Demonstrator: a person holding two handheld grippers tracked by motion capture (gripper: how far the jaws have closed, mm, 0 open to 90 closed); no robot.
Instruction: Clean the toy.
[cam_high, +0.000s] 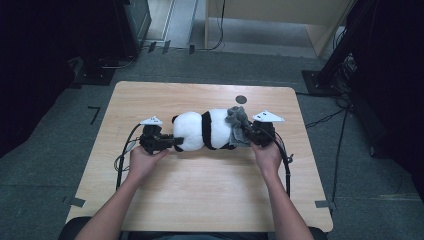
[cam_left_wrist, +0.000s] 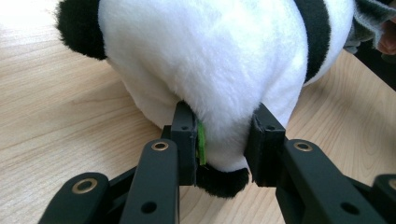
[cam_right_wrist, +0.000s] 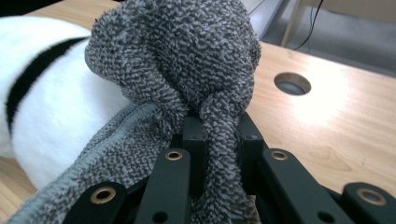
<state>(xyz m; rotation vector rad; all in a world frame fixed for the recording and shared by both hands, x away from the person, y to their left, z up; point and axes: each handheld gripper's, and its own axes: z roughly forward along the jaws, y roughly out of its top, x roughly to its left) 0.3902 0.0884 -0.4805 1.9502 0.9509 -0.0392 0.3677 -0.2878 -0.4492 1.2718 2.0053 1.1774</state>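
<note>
Currently I have the panda toy (cam_high: 202, 130) lying lengthwise on its side across the middle of the wooden surface (cam_high: 200, 185), with one tool at each end of it.

Left tool (cam_high: 176, 142): I hold it in my left hand (cam_high: 142, 161), level with the surface and pointed at the white end of the toy. In the left gripper view its jaws are clamped on a fold of white plush (cam_left_wrist: 224, 135), with a small black patch of fur just below the pinched fold. A thin green strip (cam_left_wrist: 201, 145) sits against the inner face of one jaw. The toy rests on the surface at this end.

Right tool (cam_high: 248, 133): I hold it in my right hand (cam_high: 268, 156) at the opposite end of the toy. In the right gripper view its jaws are closed on a twisted strand of grey towel (cam_right_wrist: 187, 60), which bunches up into a rounded mass just past the jaw tips. A hemmed edge of the towel trails down toward the lower left of that view, lying against the white body of the toy. In the high view the towel sits on the right end of the toy, touching it.

A round hole (cam_high: 241, 99) in the surface lies beyond the toy, well apart from both tools. A cable (cam_high: 121, 160) trails from the left tool along the surface toward my side.
</note>
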